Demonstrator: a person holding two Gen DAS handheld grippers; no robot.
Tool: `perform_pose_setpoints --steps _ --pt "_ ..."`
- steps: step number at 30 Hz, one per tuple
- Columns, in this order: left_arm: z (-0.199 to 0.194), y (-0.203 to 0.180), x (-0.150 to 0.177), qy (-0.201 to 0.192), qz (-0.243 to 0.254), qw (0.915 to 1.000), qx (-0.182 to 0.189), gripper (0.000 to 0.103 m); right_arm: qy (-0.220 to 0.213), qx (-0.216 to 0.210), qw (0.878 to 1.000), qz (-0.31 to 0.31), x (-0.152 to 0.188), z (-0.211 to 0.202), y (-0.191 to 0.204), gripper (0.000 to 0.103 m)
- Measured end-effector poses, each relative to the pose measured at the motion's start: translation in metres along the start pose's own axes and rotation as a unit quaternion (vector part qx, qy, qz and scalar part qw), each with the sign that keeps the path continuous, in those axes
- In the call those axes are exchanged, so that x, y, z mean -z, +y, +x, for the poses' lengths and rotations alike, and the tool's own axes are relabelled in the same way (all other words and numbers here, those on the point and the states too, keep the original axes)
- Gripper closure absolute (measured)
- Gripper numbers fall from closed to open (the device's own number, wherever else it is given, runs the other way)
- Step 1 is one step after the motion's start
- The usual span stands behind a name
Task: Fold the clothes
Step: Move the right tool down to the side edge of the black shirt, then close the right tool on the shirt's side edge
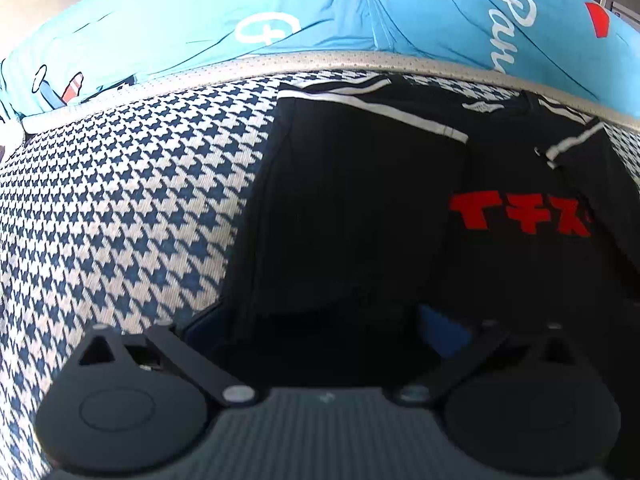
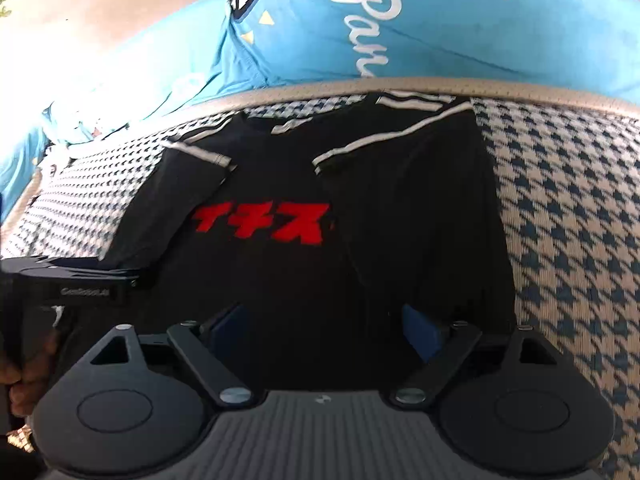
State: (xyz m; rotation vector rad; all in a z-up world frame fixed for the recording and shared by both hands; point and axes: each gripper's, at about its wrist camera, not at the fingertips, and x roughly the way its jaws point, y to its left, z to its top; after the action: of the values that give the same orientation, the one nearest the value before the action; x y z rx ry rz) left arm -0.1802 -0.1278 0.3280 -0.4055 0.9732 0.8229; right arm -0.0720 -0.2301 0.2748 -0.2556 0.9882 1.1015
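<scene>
Black shirt (image 2: 280,184) spread flat on the houndstooth cushion (image 2: 568,216), sleeves folded inward, hem nearest; right claw (image 2: 326,330) and left claw (image 1: 324,332) both wide over that hem, seemingly for the next fold.

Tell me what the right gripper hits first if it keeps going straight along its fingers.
Most likely the black T-shirt: the open right gripper points down at its lower part, below the red lettering. Depth is unclear.
</scene>
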Motion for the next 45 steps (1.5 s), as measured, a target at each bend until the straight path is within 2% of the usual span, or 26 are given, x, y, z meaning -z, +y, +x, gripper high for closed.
perform_pose_setpoints --steps 2,5,8,12,16,19,21,28,33,36,39,45 --pt "-0.003 -0.001 0.003 0.002 0.000 1.0000 -0.002 0.000 0.017 -0.027 0.999 0.017 0.003 -0.004 -0.006 0.017" --pt "-0.009 0.000 0.006 0.008 -0.014 0.9999 0.000 0.000 -0.003 -0.044 0.999 0.025 0.006 -0.017 -0.010 0.017" --pt "-0.019 0.005 0.011 0.011 -0.041 0.9989 0.019 0.000 -0.051 -0.023 0.998 0.020 0.001 -0.031 -0.018 0.017" --pt "-0.029 0.009 0.018 0.009 -0.065 0.9972 0.036 0.000 -0.092 0.027 0.993 0.069 -0.007 -0.033 -0.042 0.017" --pt "-0.030 0.005 0.019 0.009 -0.051 0.9981 0.034 0.000 -0.096 0.069 0.990 0.080 -0.009 -0.021 -0.054 0.018" --pt "-0.030 0.004 0.018 0.007 -0.048 0.9983 0.031 0.000 -0.088 0.067 0.990 0.092 -0.007 -0.010 -0.062 0.027" --pt "-0.029 0.006 0.018 0.009 -0.053 0.9980 0.033 0.000 -0.089 0.064 0.989 0.097 -0.007 -0.004 -0.066 0.036" --pt "-0.027 0.007 0.020 0.014 -0.056 0.9977 0.035 0.000 -0.109 0.068 0.990 0.066 -0.005 -0.001 -0.065 0.053" --pt "-0.026 0.007 0.020 0.015 -0.058 0.9976 0.035 0.000 -0.113 0.072 0.990 0.046 -0.004 0.001 -0.061 0.085" --pt "-0.025 0.006 0.019 0.016 -0.057 0.9976 0.036 0.000 -0.115 0.066 0.990 0.051 -0.005 -0.001 -0.061 0.088" --pt "-0.025 0.005 0.019 0.017 -0.057 0.9976 0.036 0.000 -0.118 0.065 0.990 0.042 -0.005 -0.003 -0.056 0.088" --pt "-0.024 0.005 0.018 0.018 -0.059 0.9975 0.036 0.000 -0.114 0.067 0.989 0.072 -0.003 0.001 -0.066 0.086"
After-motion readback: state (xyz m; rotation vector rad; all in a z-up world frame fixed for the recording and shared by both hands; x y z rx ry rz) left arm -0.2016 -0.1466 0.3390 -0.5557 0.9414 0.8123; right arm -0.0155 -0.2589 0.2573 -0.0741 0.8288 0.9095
